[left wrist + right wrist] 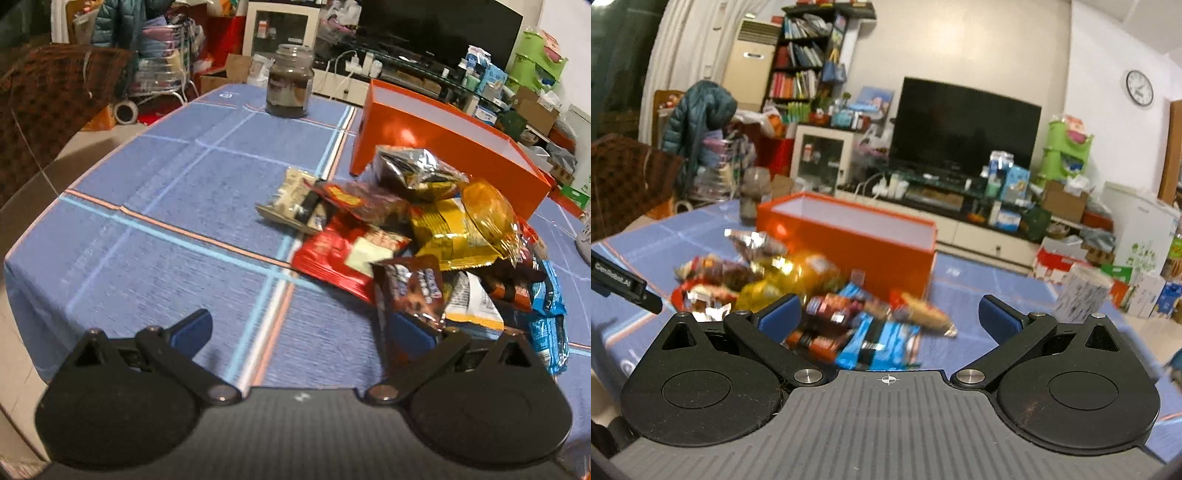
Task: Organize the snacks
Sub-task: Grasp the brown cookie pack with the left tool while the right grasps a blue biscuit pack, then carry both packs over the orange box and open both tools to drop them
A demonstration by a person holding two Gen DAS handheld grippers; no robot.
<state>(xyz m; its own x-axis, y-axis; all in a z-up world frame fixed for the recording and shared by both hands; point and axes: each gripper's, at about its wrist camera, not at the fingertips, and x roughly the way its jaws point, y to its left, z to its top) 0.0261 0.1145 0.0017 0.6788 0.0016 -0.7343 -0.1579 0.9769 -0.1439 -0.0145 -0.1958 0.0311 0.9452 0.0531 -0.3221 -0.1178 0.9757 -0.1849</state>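
A pile of snack packets [424, 229] lies on the blue checked tablecloth [166, 206], in front of an open orange box [443, 136]. My left gripper [299, 328] is open, low over the cloth at the pile's near left edge; a brown packet [410, 288] hides its right fingertip. In the right wrist view the pile [798, 291] and the orange box [849, 236] lie ahead. My right gripper [890, 314] is open and empty above blue packets [882, 343] at the pile's near side.
A dark glass jar [290, 81] stands at the table's far edge. A patterned white cup [1078, 291] stands at the right of the table. The left gripper's body [624, 284] shows at the left edge. A chair and room clutter lie beyond.
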